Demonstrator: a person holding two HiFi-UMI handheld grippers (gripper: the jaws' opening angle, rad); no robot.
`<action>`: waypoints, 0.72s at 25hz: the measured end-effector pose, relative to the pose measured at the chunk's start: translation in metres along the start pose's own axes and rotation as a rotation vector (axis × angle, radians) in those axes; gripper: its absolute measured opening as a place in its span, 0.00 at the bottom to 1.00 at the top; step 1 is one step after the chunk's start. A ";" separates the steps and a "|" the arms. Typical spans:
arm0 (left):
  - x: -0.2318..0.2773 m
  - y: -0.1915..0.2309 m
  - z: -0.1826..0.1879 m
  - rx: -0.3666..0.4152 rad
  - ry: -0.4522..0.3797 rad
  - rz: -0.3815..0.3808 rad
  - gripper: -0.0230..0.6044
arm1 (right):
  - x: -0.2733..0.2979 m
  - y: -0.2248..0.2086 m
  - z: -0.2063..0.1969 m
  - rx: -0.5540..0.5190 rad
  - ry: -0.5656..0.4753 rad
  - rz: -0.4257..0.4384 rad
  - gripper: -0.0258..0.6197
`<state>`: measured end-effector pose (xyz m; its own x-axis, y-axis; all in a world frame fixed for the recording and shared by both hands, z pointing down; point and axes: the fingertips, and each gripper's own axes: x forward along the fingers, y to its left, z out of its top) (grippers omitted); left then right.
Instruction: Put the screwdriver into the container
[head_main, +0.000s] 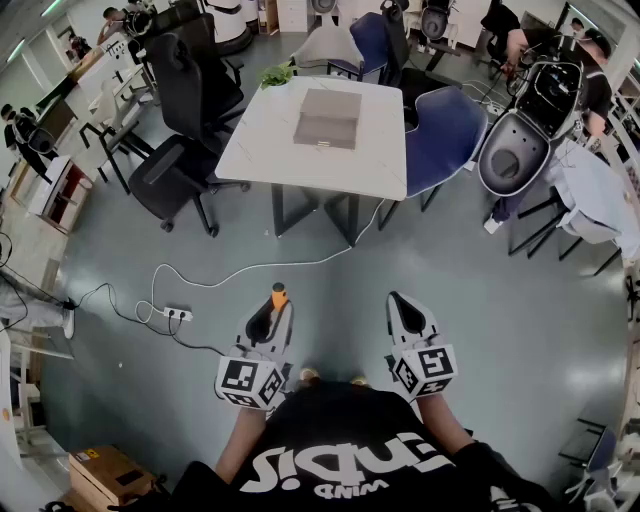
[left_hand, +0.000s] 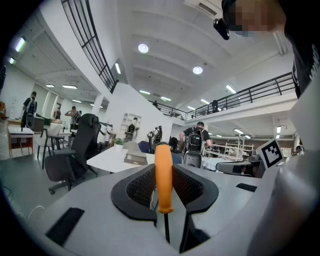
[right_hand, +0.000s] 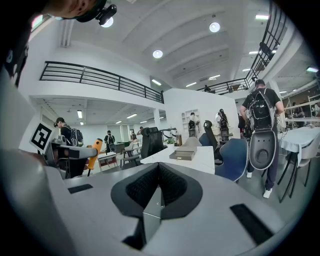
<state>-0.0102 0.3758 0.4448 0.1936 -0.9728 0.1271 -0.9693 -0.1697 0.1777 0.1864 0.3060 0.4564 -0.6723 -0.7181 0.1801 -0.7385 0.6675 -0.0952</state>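
An orange-handled screwdriver (head_main: 279, 296) stands between the jaws of my left gripper (head_main: 272, 312), which is shut on it. In the left gripper view the handle (left_hand: 163, 180) points up and away, and the thin dark shaft runs down between the pads. My right gripper (head_main: 400, 305) is held beside the left one, shut with nothing in it; in its own view (right_hand: 159, 176) the pads meet. The grey box-like container (head_main: 328, 117) lies on the white table (head_main: 260, 140) ahead, well beyond both grippers. It also shows in the gripper views (left_hand: 136, 159) (right_hand: 182, 155).
Black office chairs (head_main: 185, 150) stand left of the table and a blue chair (head_main: 445, 135) stands to its right. A white cable and a power strip (head_main: 176, 313) lie on the grey floor to my left. A cardboard box (head_main: 100, 475) sits at the lower left. People stand at the room's edges.
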 end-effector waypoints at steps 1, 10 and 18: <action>0.000 0.000 -0.002 -0.003 0.000 0.000 0.22 | 0.000 0.001 -0.001 0.001 -0.002 0.001 0.06; -0.006 0.008 -0.003 -0.014 0.001 -0.014 0.22 | 0.001 0.015 -0.002 0.027 -0.022 -0.010 0.06; -0.008 0.031 0.000 0.009 -0.005 -0.059 0.22 | 0.014 0.037 -0.011 0.032 -0.017 -0.037 0.06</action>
<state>-0.0415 0.3787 0.4494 0.2503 -0.9617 0.1119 -0.9575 -0.2287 0.1758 0.1500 0.3230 0.4657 -0.6448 -0.7459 0.1672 -0.7642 0.6337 -0.1201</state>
